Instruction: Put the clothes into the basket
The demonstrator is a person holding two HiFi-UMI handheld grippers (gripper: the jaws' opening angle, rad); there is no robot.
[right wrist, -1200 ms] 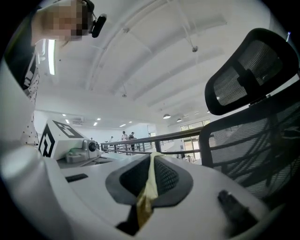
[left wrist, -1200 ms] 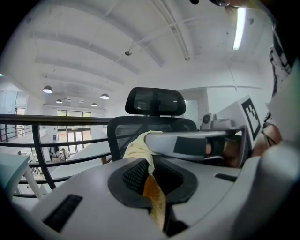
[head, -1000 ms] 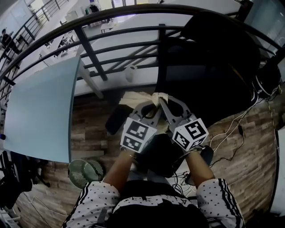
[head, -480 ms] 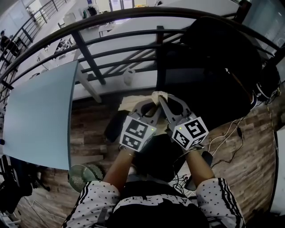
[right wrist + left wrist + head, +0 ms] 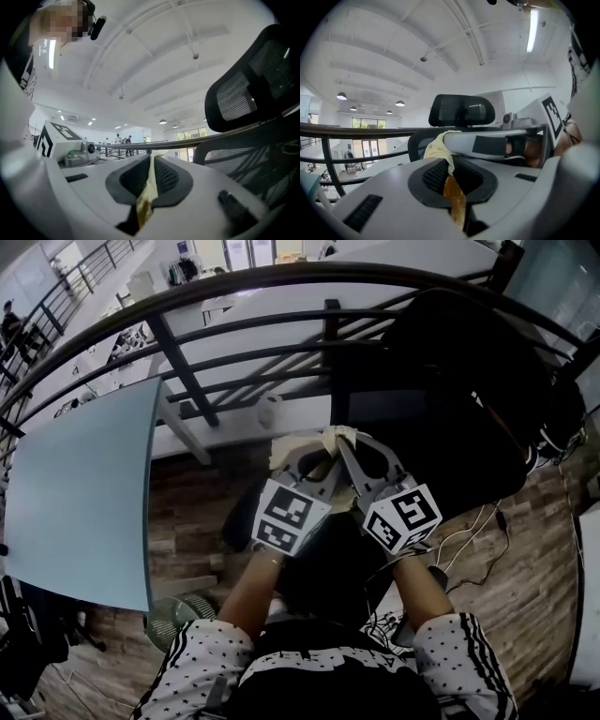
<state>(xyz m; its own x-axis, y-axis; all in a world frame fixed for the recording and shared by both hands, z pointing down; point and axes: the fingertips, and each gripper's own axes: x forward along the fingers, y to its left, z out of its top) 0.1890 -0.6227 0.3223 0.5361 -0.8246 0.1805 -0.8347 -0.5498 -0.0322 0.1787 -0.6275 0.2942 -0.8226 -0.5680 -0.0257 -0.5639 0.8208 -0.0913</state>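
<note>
Garment (image 5: pixel 338 436) lift.
Left gripper (image 5: pixel 322 457) and right gripper (image 5: pixel 343 450), both clenched on it, had risen farther off; basket placement remained.

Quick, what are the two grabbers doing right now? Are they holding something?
Left gripper: closed, holding the pale yellow cloth garment.
Right gripper: closed, holding the same cloth.
</note>
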